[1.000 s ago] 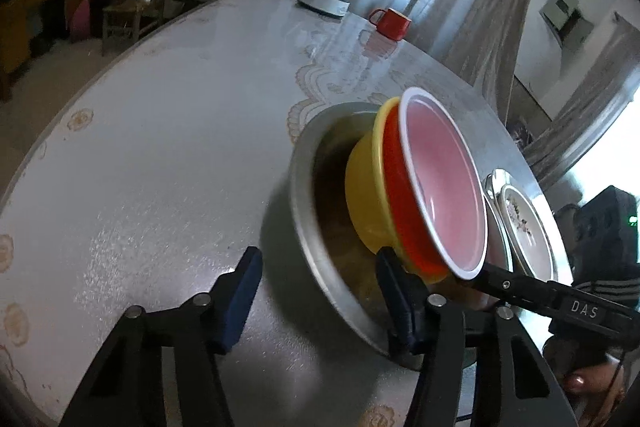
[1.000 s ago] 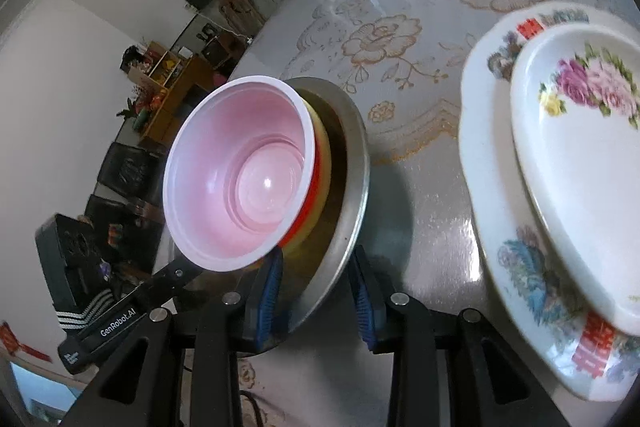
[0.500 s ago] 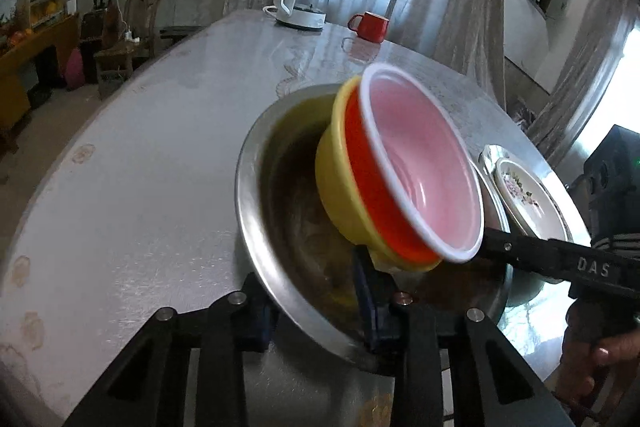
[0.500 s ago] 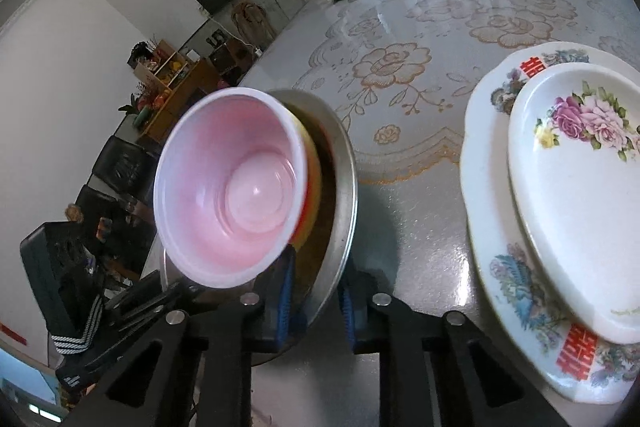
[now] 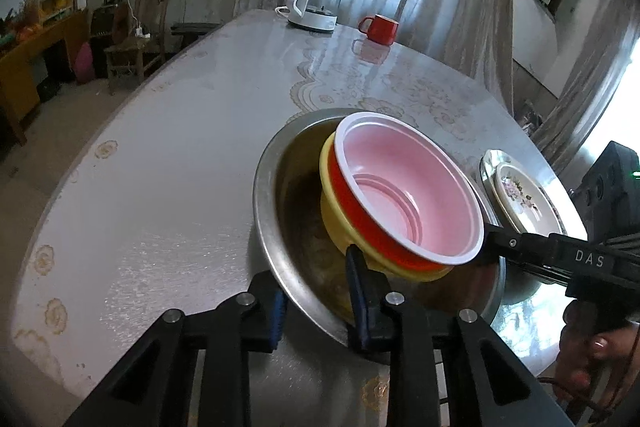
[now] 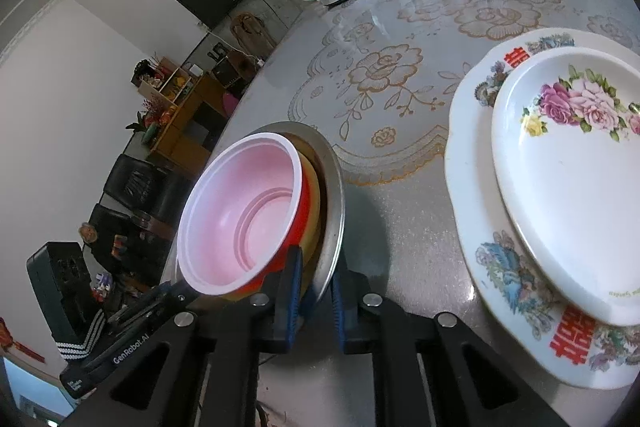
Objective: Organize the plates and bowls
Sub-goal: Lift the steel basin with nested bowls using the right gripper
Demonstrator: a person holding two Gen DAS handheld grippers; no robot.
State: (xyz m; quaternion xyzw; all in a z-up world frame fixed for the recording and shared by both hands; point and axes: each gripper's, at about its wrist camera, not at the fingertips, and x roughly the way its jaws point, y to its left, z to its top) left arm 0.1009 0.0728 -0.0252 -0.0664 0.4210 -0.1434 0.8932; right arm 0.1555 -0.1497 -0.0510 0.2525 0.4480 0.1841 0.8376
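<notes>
Left wrist view: the left gripper (image 5: 316,303) angles down over the table (image 5: 168,187) and its jaws are closing on the near rim of the steel basin (image 5: 272,227), one blue pad outside the wall, the other inside; they appear to press the metal, though the contact itself is partly hidden. Nested in the basin sit a yellow bowl (image 5: 332,223), a red bowl (image 5: 352,203) and a pink-lined bowl (image 5: 408,187), all tilted toward three o'clock. The right gripper (image 6: 314,301) reaches in from four o'clock, a hand (image 5: 592,359) on its grip; in the right wrist view it is clenched on the basin's rim. At two to four o'clock there lie a small floral plate (image 6: 568,179) stacked on a large plate (image 6: 500,267). A kettle (image 5: 316,3) and a red mug (image 5: 380,29) stand at twelve o'clock.
</notes>
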